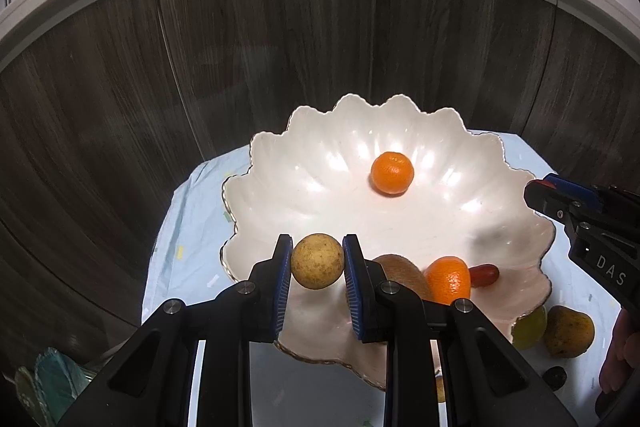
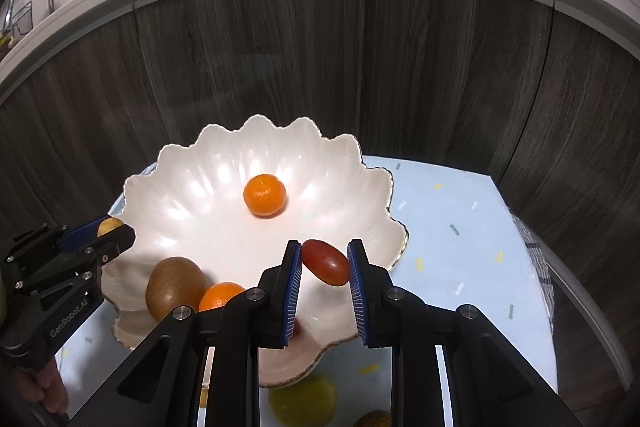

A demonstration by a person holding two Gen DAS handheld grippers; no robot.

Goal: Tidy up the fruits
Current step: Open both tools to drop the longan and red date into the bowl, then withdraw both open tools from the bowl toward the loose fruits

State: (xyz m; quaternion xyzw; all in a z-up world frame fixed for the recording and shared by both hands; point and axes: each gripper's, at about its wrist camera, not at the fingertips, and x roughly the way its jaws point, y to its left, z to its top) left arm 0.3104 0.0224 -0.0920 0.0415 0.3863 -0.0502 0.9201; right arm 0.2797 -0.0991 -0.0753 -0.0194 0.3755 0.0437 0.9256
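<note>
Already underway: fruit sorting into a white scalloped bowl (image 1: 400, 227), the landmark for every place below, read left to right.

Left gripper (image 1: 317, 263): clamped on a small round tan fruit (image 1: 317, 261), pads pressing both its sides, poised over the bowl's near-left rim.

Tan fruit: held above the rim, not yet resting inside the bowl.

Kiwi (image 2: 174, 287): lying inside the bowl, by its near-left wall.

Near orange (image 2: 220, 297): inside the bowl, touching or just beside the kiwi on the right; which, the frames do not settle.

Far orange (image 2: 265, 195): alone inside the bowl, toward the centre and far side, well apart from the kiwi.

Right gripper (image 2: 325, 263): closed on a small dark-red oval fruit (image 2: 325, 263), which sits tilted between the blue pads over the bowl's near-right part.

Red fruit: held above the bowl floor, not yet set down.

Green-yellow fruit (image 1: 530, 327): outside the bowl, on the pale blue cloth (image 2: 460, 227) just beside the near rim.

Brownish-yellow fruit (image 1: 569, 331): outside the bowl, just right of the green-yellow one.

Small dark object (image 1: 555, 377): on the cloth nearer the camera than the bowl; too small to identify.

Done, by appearances: three fruits sit in the bowl.

In hand: two more, one per gripper, seemingly about to be released inside.

Left to do: likely the two fruits on the cloth, perhaps the dark object as well.

Progress, as a judgement: roughly midway, with the releases next.
</note>
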